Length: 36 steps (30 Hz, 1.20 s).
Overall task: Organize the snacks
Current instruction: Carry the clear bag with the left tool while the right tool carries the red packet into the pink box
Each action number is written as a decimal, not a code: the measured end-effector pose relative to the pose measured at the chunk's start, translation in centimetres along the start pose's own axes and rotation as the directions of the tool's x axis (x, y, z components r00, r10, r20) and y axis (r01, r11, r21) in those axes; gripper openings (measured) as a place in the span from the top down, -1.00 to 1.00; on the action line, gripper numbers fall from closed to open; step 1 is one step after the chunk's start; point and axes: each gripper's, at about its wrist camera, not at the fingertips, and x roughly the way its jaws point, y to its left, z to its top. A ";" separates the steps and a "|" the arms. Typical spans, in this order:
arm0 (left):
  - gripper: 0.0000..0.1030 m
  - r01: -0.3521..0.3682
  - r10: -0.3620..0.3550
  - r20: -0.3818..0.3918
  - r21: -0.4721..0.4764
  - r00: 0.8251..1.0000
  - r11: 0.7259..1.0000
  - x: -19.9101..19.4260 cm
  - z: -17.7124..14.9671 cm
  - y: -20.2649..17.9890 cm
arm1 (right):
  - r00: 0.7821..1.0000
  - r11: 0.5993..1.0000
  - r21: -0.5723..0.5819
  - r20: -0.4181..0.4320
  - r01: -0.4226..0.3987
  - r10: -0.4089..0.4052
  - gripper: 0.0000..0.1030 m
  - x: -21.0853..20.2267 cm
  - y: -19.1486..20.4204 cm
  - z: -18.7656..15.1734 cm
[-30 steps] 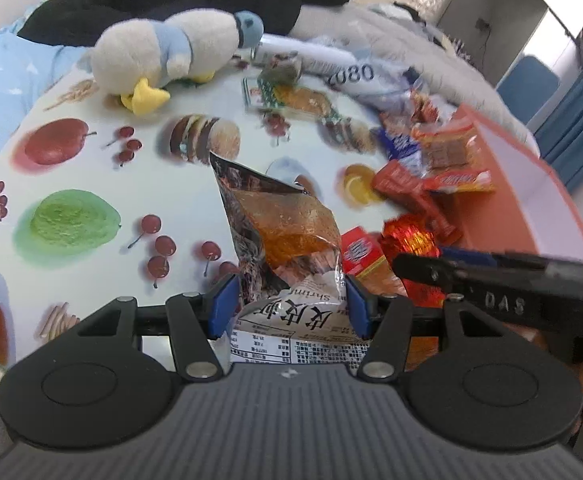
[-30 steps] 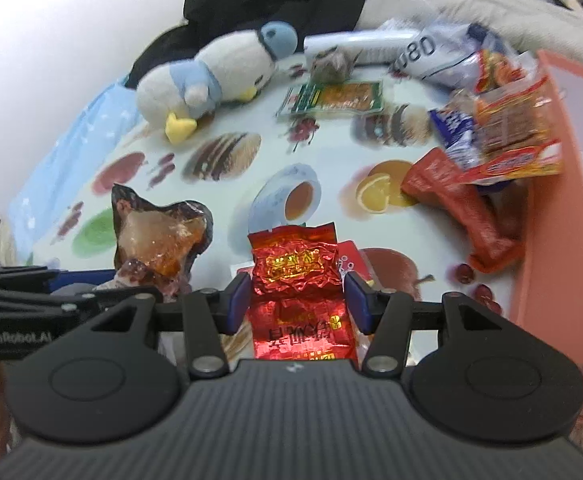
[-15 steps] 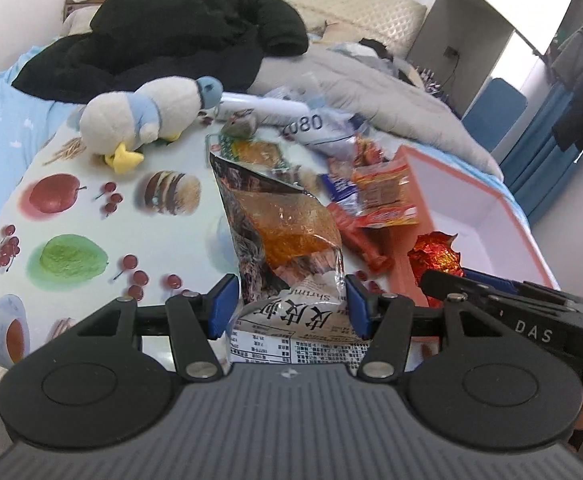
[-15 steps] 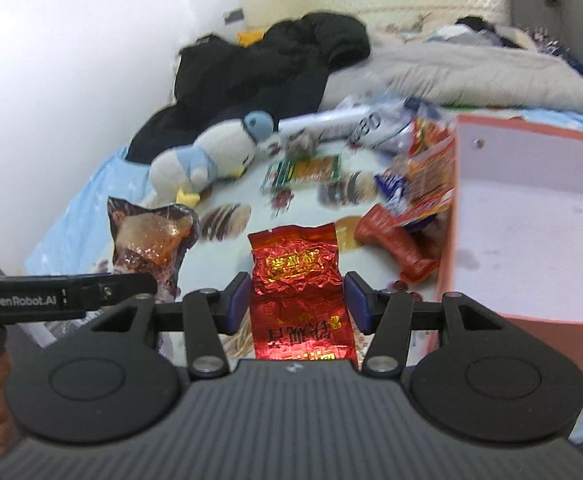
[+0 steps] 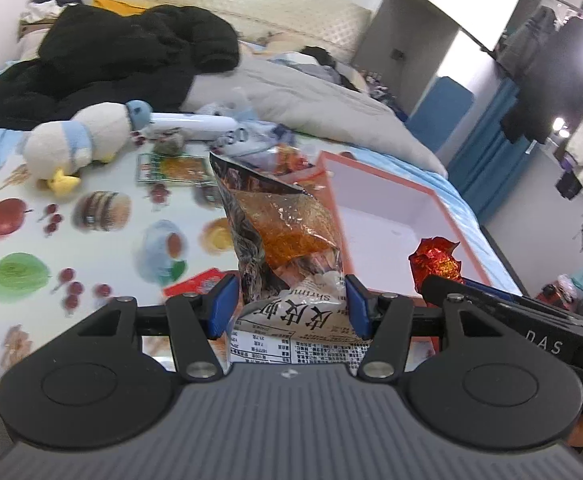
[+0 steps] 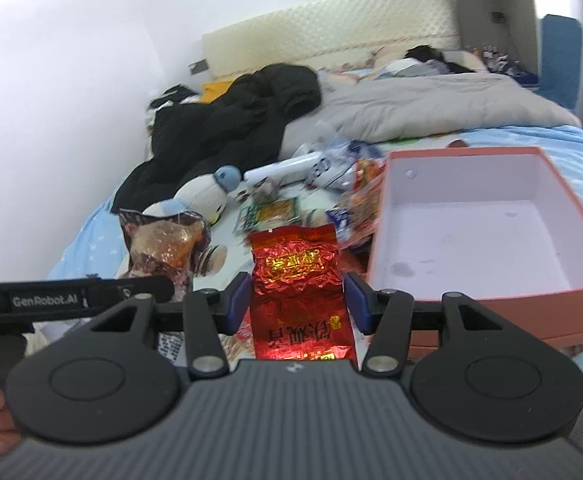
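From my remote station I logged the box (image 6: 487,236) right of the loose snack pile (image 6: 347,196) (both on the printed cloth (image 5: 103,240)). The plush penguin (image 5: 79,144) lay left of the pile, the dark jacket (image 5: 123,60) behind it.

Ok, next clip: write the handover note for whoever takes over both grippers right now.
Left gripper: shut on the shrimp snack bag, held in the air.
Right gripper: shut on the red foil packet, also held up.
Pink box: open, nothing inside yet, to the right of the fruit-print cloth.
Done: two snacks picked up.
Left: drop both into the box, then collect the loose snack pile behind it.
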 end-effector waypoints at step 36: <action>-0.21 0.210 -0.168 -0.238 0.165 0.957 0.964 25.9 8.7 -16.5 | 0.979 0.960 0.194 -0.021 0.201 -0.201 -0.06 5.4 -18.9 5.6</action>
